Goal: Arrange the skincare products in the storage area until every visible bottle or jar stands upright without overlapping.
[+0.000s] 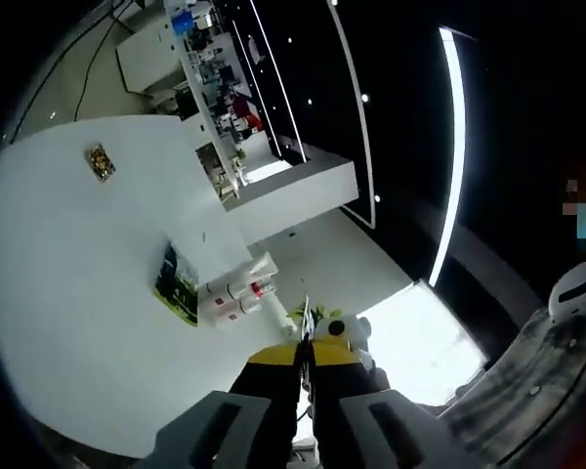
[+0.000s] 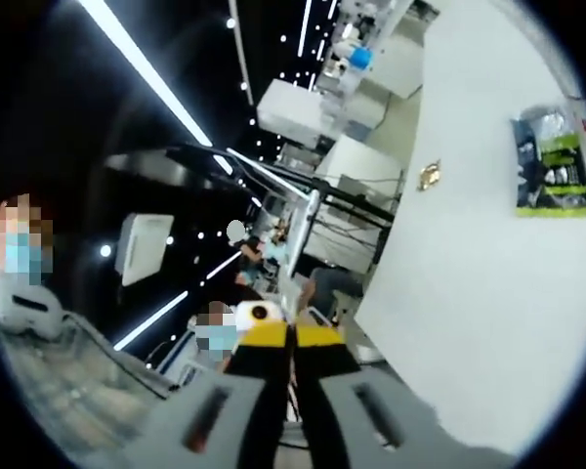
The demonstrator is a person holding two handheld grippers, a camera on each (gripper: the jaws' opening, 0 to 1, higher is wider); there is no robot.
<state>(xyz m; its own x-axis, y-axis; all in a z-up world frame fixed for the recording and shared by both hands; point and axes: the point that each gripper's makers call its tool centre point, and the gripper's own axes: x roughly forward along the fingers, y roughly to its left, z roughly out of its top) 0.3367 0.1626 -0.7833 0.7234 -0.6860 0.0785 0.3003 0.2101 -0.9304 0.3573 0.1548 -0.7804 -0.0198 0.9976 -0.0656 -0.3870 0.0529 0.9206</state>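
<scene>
Both tongs raised above the white table (image 1: 68,283), jaws together and empty.
Left tongs (image 1: 306,354) point towards white red-capped skincare tubes (image 1: 236,291) lying beside a green-black packet (image 1: 177,284); right tongs (image 2: 291,335) face the room.

white table (image 1: 68,274), yellow-tipped claw (image 1: 307,354)

Several white skincare bottles (image 1: 236,293) with red details are seen lying on their sides, bunched together and touching, near the edge of the white worktop (image 1: 68,274).
</scene>
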